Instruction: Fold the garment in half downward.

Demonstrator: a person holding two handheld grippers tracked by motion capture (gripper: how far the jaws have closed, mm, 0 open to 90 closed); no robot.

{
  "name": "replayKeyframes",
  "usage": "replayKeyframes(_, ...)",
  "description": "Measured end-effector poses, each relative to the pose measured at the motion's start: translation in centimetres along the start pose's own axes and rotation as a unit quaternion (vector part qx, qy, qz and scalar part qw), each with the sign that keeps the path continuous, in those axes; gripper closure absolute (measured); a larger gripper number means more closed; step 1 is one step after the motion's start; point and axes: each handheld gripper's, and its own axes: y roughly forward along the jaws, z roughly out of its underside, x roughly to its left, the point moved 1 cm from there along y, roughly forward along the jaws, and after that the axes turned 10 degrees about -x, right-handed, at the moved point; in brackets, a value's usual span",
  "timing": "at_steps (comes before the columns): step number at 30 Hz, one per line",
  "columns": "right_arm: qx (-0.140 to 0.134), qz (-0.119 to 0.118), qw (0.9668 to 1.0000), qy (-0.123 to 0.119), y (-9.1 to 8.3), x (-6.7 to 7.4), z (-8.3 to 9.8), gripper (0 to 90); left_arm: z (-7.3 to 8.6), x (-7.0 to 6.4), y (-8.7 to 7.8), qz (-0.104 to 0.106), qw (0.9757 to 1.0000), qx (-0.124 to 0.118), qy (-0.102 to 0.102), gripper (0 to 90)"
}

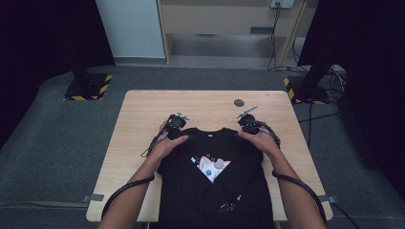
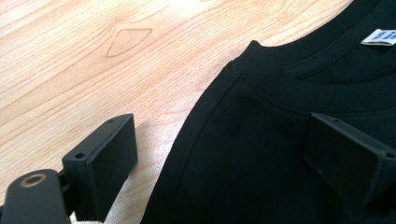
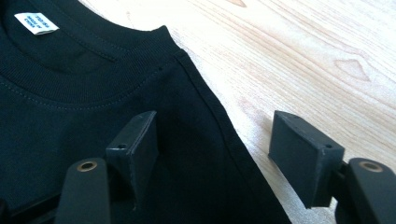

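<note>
A black sweatshirt point(image 1: 191, 191) lies on the wooden table point(image 1: 143, 124), sleeves folded in over a cat print point(image 1: 212, 167), collar toward the far edge. My left gripper point(image 1: 185, 138) is at its left shoulder and my right gripper point(image 1: 237, 135) at its right shoulder. In the left gripper view the gripper point(image 2: 224, 158) stands open across the shoulder edge of the sweatshirt point(image 2: 243, 121), one jaw over wood and the other over fabric. The right gripper point(image 3: 219, 154) is open the same way over the sweatshirt point(image 3: 70, 116). A white neck label point(image 2: 379, 36) point(image 3: 36, 23) shows inside the collar.
A small dark round disc point(image 1: 239, 102) sits on the table beyond the collar. Bare wood lies left, right and beyond the garment. Two stands with yellow-black striped bases point(image 1: 88, 86) point(image 1: 305, 90) are on the floor behind the table's far corners.
</note>
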Motion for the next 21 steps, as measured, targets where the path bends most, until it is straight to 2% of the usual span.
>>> replayKeyframes(10,0.026,-0.006,0.9996,-0.009,0.31,0.2,-0.35,19.9,-0.07,0.11,0.01,0.008,0.9999,0.004,0.008,8.9)
replayKeyframes(16,0.029,-0.006,0.9995,-0.008,0.33,0.25,-0.24,16.4,-0.04,0.14,-0.04,0.011,0.9999,0.003,0.011,9.4)
replayKeyframes(21,0.023,-0.005,0.9997,-0.005,0.47,0.21,-0.28,16.2,-0.09,0.04,-0.14,0.016,0.9997,-0.001,0.017,14.4)
